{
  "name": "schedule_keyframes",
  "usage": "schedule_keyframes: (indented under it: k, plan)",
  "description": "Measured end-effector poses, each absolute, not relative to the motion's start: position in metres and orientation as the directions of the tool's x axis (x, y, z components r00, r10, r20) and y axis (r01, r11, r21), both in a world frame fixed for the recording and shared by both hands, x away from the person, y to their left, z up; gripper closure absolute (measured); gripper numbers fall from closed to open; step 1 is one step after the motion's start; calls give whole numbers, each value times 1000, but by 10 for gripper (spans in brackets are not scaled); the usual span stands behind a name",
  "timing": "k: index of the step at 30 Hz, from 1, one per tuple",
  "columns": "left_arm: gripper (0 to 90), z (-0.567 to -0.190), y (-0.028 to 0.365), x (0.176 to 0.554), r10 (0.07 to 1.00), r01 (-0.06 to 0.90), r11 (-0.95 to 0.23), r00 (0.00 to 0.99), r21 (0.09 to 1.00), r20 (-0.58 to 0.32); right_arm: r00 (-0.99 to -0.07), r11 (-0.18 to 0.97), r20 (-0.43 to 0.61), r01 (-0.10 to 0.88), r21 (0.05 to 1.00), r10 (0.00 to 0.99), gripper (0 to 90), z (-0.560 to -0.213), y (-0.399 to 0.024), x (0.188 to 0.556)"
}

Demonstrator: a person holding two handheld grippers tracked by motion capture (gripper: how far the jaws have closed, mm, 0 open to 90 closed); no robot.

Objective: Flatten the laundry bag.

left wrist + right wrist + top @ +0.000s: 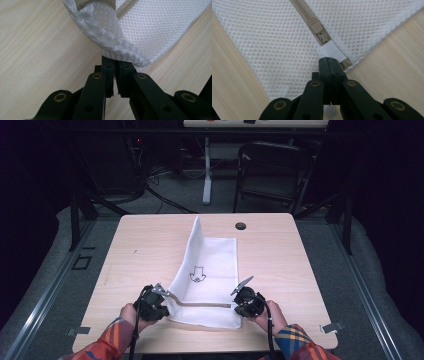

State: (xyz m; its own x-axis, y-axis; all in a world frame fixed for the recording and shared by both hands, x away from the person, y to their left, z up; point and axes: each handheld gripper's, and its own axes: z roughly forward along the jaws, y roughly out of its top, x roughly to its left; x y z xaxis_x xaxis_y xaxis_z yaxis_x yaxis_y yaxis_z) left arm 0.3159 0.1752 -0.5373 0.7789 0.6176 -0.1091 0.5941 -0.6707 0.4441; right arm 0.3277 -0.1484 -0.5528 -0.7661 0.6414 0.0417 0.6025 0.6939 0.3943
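A white mesh bag (207, 265) with a small black print lies along the middle of the wooden table (280, 265), its far left edge folded up. A beige zipper (200, 304) runs across its near end. My left gripper (167, 296) is shut on the bag's near left corner, and the mesh (155, 27) bunches over the closed jaw tips (114, 62). My right gripper (235, 304) is shut on the near right corner. Its jaws (328, 60) pinch the white tab (332, 50) just below the zipper slider (318, 30).
A round cable hole (240, 226) sits in the table's far side right of the bag. A dark folding chair (272, 170) and a white desk leg (207, 170) stand beyond the table. Bare wood lies left and right of the bag.
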Motion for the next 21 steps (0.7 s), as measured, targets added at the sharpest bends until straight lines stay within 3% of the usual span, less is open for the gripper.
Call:
schedule_keyframes:
  k: [21]
  plan:
    - [854,-541,168,316,598,610,-657,779,442,-186,-756,698,17,613,370,654,900,-551,-161,334]
